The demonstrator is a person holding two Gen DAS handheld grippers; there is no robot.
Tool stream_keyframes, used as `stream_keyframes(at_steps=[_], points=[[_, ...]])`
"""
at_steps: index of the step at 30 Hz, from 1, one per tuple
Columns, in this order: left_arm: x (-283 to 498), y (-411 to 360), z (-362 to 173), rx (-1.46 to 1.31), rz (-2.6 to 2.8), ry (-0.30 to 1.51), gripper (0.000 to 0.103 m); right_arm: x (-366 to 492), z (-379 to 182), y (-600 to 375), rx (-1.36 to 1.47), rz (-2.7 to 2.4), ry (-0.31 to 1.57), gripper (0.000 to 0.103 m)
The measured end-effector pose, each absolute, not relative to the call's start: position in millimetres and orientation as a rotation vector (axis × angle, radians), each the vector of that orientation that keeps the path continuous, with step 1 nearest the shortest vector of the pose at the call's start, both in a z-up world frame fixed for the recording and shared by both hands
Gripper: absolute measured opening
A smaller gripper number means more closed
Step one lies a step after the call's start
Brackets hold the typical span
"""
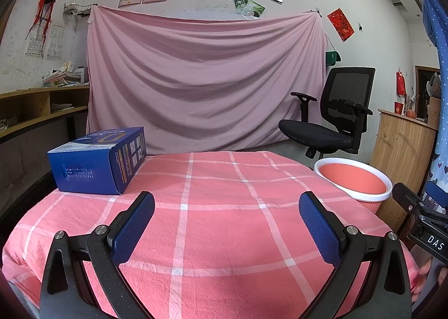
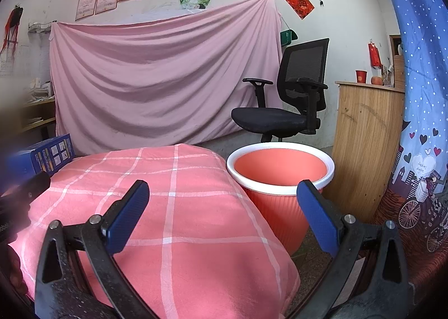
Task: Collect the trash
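Note:
A blue cardboard box [image 1: 98,161] lies on the pink checked tablecloth [image 1: 218,207] at the far left; the right wrist view catches its end at the left edge as the blue box [image 2: 46,156]. A coral waste bin with a white rim [image 2: 280,176] stands on the floor just off the table's right side, and shows as the bin [image 1: 354,180] in the left wrist view. My left gripper [image 1: 226,218] hovers open over the cloth, nothing between its blue pads. My right gripper [image 2: 222,207] is open too, above the table's right edge beside the bin.
A black office chair [image 2: 282,95] stands behind the bin. A wooden cabinet [image 2: 364,148] sits right of it, a blue patterned curtain [image 2: 420,123] beyond. A pink sheet [image 1: 201,81] hangs on the back wall. Wooden shelves [image 1: 36,106] run along the left.

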State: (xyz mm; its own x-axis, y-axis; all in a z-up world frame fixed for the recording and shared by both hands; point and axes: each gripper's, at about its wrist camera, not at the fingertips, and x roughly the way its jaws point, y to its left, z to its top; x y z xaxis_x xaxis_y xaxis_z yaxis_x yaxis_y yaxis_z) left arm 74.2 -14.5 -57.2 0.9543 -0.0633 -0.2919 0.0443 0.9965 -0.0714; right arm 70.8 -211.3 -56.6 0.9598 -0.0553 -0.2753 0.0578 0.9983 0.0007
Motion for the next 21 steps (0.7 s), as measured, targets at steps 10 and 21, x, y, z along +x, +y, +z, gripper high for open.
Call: stream_keyframes(at_steps=[10, 21], points=[[73.9, -14.8, -57.1, -0.063, -0.055, 0.3, 0.101, 71.1, -57.1, -210.4, 0.01, -0.057, 0.281, 0.103], [73.2, -16.1, -56.9, -0.063, -0.055, 0.3, 0.101, 72.3, -59.8, -209.8, 0.014, -0.048, 0.287, 0.103]])
